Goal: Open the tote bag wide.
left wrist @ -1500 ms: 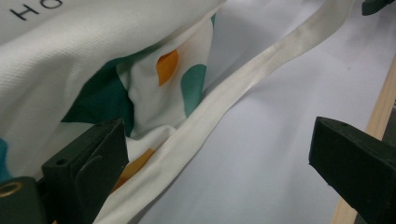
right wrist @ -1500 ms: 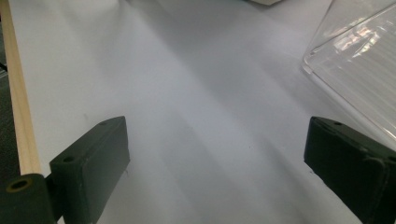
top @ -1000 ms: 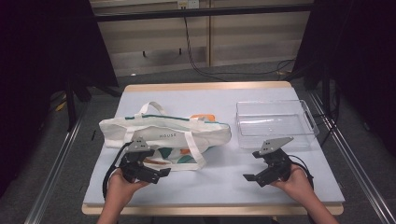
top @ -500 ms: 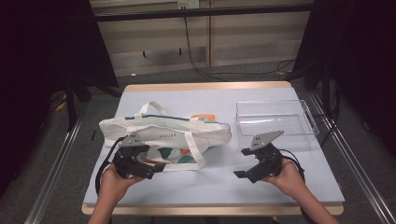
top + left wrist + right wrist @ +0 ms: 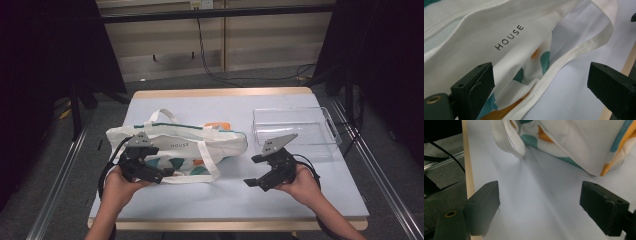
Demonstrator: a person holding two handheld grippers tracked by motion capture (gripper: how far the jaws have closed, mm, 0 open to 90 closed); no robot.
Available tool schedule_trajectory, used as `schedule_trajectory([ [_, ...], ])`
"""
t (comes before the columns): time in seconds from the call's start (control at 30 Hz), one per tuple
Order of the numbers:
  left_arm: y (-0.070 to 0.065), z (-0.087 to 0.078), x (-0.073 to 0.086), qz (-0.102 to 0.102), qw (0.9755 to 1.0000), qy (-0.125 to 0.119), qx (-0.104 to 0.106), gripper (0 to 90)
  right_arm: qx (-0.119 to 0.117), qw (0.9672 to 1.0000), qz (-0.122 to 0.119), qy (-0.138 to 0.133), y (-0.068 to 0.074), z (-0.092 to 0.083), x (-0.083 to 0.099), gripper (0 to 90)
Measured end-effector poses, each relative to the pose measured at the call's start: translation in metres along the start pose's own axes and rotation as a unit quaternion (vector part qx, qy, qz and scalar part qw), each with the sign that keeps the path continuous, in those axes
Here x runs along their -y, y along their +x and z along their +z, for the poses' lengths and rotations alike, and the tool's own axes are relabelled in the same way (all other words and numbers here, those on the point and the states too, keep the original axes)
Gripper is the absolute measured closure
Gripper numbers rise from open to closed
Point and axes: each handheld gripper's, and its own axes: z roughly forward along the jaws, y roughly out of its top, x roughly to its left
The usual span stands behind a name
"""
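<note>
Lying flat across the middle of the surface (image 5: 310, 200), a white tote bag (image 5: 175, 145) printed with the word HOUSE and teal and orange shapes is the thing both hands work toward. Its straps spread out: one loops toward the far edge, another (image 5: 210, 165) trails over the near side of the bag and onto the pale top. The left gripper (image 5: 161, 173) sits at the bag's near left corner, its jaws spread wide; in the left gripper view the fabric and a strap (image 5: 574, 53) lie between and beyond the jaws, and I cannot tell whether either jaw touches the cloth. The right gripper (image 5: 256, 171) hovers over bare surface just right of the bag, near its right end, also spread wide and holding nothing; the right gripper view looks along the pale top toward the bag's patterned corner (image 5: 584, 147) and a strap loop (image 5: 509, 142). Beyond the right hand, a clear plastic tray (image 5: 330, 131) stands on the far right part of the surface, apart from the bag.
</note>
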Motion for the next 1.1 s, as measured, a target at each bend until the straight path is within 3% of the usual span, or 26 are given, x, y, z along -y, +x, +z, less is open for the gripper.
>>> schedule_trajectory([
  [0.3, 0.004, -0.003, -0.01, 0.0, 1.0, 0.004, 0.006, 8.7, -0.008, 1.0, -0.003, -0.001, 0.001, 0.002, -0.01, 17.8],
  [1.1, 0.011, -0.017, -0.034, 0.011, 0.9999, 0.005, -0.012, 10.0, -0.022, 0.9994, -0.025, 0.005, 0.008, 0.012, -0.034, 21.8],
])
